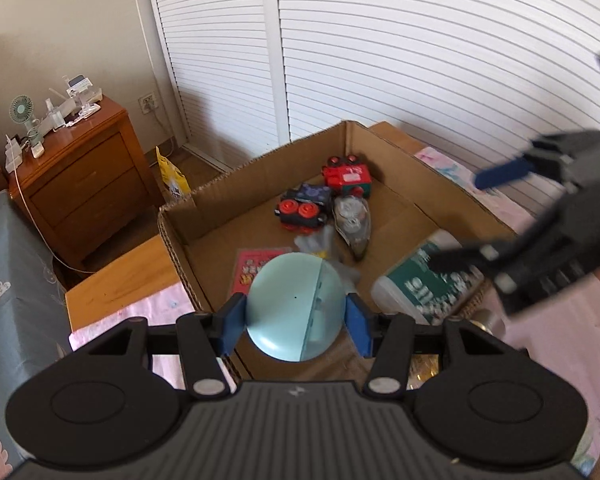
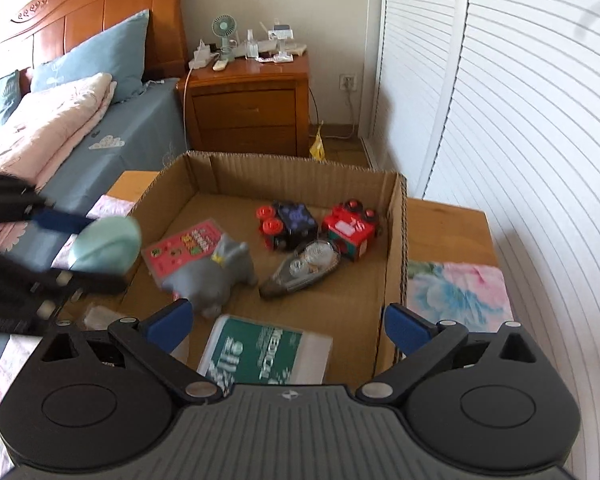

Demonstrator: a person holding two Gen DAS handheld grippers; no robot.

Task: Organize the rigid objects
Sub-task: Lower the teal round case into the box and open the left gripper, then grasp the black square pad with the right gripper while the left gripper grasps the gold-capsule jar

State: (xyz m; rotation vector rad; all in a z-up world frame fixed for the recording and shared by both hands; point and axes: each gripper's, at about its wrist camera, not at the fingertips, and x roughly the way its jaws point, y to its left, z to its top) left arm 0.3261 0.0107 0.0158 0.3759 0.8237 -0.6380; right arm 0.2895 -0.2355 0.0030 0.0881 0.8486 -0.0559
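Note:
My left gripper [image 1: 296,312] is shut on a pale blue round case [image 1: 288,304], held over the near edge of an open cardboard box [image 1: 260,160]. The right wrist view shows that case [image 2: 108,244] at the box's left side. My right gripper [image 2: 288,322] stands open with nothing between its fingers, just above a green and white pack [image 2: 260,356] lying in the box. Also inside are a red toy car [image 2: 352,232], a dark toy car with red wheels [image 2: 288,226], a clear tape dispenser [image 2: 304,268], a grey toy animal [image 2: 216,276] and a pink card [image 2: 180,248].
The box [image 2: 300,176] sits on a wooden table [image 2: 448,228] with a floral cloth [image 2: 456,292] to its right. A bed [image 2: 100,140] lies to the left, a cluttered nightstand [image 2: 248,108] behind, and white louvred doors [image 2: 500,120] along the right.

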